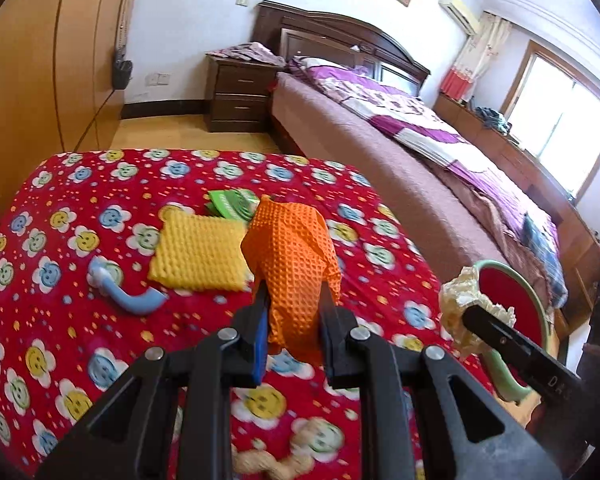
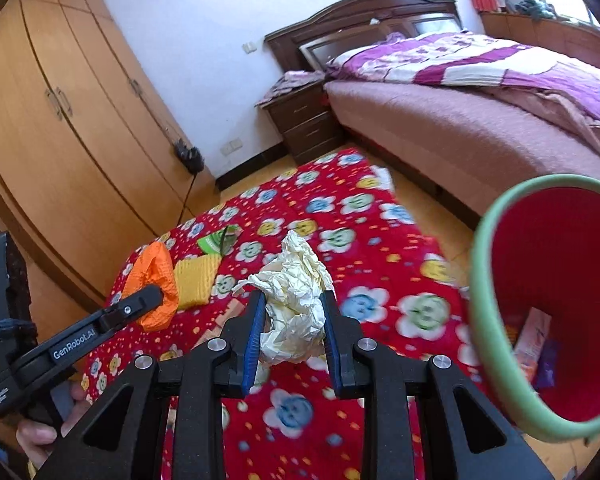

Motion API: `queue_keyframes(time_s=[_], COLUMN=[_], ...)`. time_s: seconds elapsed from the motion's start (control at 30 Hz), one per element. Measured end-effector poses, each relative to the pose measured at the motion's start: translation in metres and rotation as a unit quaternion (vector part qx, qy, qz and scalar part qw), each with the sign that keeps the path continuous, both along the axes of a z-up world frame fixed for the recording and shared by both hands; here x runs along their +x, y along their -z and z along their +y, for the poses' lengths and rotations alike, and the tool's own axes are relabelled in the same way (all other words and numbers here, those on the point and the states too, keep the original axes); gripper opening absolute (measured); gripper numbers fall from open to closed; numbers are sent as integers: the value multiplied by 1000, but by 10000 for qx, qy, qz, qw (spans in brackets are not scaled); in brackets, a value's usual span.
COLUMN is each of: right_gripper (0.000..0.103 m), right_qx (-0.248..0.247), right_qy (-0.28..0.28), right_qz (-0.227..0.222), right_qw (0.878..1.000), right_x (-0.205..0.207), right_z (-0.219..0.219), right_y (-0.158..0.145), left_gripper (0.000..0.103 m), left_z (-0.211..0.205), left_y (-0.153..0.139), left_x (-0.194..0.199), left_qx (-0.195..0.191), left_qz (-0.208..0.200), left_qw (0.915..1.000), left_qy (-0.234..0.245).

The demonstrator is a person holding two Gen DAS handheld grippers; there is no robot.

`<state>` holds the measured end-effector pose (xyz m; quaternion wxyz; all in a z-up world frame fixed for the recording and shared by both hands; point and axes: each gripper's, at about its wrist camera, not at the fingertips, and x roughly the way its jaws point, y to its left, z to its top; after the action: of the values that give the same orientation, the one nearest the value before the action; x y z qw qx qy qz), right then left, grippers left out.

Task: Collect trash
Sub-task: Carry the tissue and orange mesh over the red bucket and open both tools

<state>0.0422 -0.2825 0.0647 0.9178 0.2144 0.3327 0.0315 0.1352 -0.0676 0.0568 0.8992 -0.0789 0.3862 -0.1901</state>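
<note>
My left gripper [image 1: 294,300] is shut on an orange waffle-weave cloth [image 1: 292,256], lifted above the red flowered table cover [image 1: 100,320]. My right gripper [image 2: 294,308] is shut on a crumpled cream paper ball [image 2: 296,300], held above the cover. That paper ball [image 1: 460,304] also shows at the right of the left wrist view, next to the bin [image 1: 512,304]. The red bin with a green rim [image 2: 496,320] stands close at the right, with wrappers inside. The orange cloth [image 2: 152,280] and left gripper [image 2: 156,294] appear at left in the right wrist view.
On the cover lie a yellow sponge cloth [image 1: 200,256], a green packet [image 1: 232,204], a blue curved piece [image 1: 136,296] and a beige object [image 1: 260,464]. A bed [image 1: 420,152] and nightstand [image 1: 240,96] stand beyond; a wardrobe [image 2: 60,120] at left.
</note>
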Motion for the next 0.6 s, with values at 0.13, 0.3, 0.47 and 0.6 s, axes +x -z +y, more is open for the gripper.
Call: queue_keyframes(time_s=[0.13, 0.3, 0.47, 0.6], right_gripper=[28, 28, 28, 28], right_qx=[-102, -189, -179, -197], right_qy=[267, 686, 1049, 1285], right_qz=[-47, 27, 146, 176], right_qw=[9996, 9975, 9942, 9914], right_x=[-21, -46, -61, -73], right_z=[-16, -42, -65, -80], right_y=[-4, -1, 8, 12], left_gripper=[21, 21, 21, 21], left_z=[-13, -33, -55, -72], left_y=[-3, -7, -9, -12], left_x=[-13, -27, -35, -42], left_qx=[-53, -37, -3, 57], left_qz=[33, 37, 80, 42], left_qw=[9998, 9990, 9975, 9962], left_qy=[204, 445, 699, 872])
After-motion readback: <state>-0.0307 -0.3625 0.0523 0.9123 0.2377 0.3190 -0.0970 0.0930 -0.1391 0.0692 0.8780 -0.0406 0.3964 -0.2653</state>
